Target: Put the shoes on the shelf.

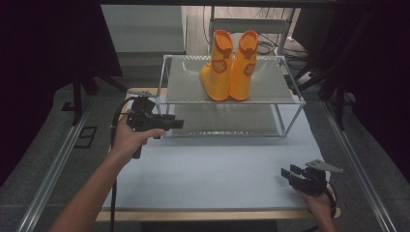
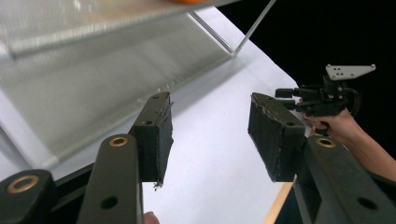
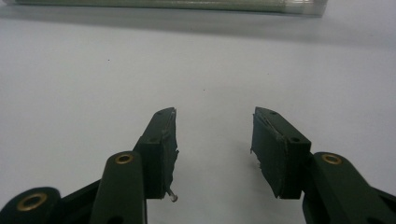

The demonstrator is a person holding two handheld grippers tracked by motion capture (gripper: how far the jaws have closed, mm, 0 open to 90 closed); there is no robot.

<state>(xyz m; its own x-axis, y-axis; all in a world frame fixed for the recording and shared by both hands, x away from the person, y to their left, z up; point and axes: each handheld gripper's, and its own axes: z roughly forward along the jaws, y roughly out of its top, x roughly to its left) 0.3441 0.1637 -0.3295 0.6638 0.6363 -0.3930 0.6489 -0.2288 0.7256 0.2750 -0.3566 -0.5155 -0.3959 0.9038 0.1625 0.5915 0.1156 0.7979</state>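
1. Landmark: two-tier wire-frame rack with clear shelves (image 1: pixel 285 99), standing at the far half of the pale blue-white counter (image 1: pixel 217 174).
2. Pair of glossy yellow rubber boots with orange trim (image 1: pixel 229 65) stands upright on the rack's top shelf, right of that shelf's centre, the two boots touching side by side.
3. Left claw (image 1: pixel 176 124) is held in the air just off the rack's front-left corner, at about lower-shelf level, pointing across the rack's front toward its right side. Well apart from the boots, which sit a tier above it.
4. Left claw state: jaws spread wide, nothing between the pads (image 2: pixel 161 135). Bare counter shows through the gap in the left gripper view. Not touching the rack.
5. The left gripper view has the rack's lower shelf (image 2: pixel 93 88) close on its left, the top shelf's edge above it, an orange sliver of boot at the top edge.
6. Right claw (image 1: pixel 288 175) sits low near the counter's front-right corner, well in front of the rack and right of its middle, pointing left and slightly toward the rack.
7. Right claw state: jaws wide apart, empty. The right gripper view shows plain counter between the pads (image 3: pixel 273 149), with the rack's base rail (image 3: pixel 163 4) far off along the top edge.
8. Each claw is held in one of the person's hands; a black cable (image 1: pixel 114 145) trails from the left one along the forearm.
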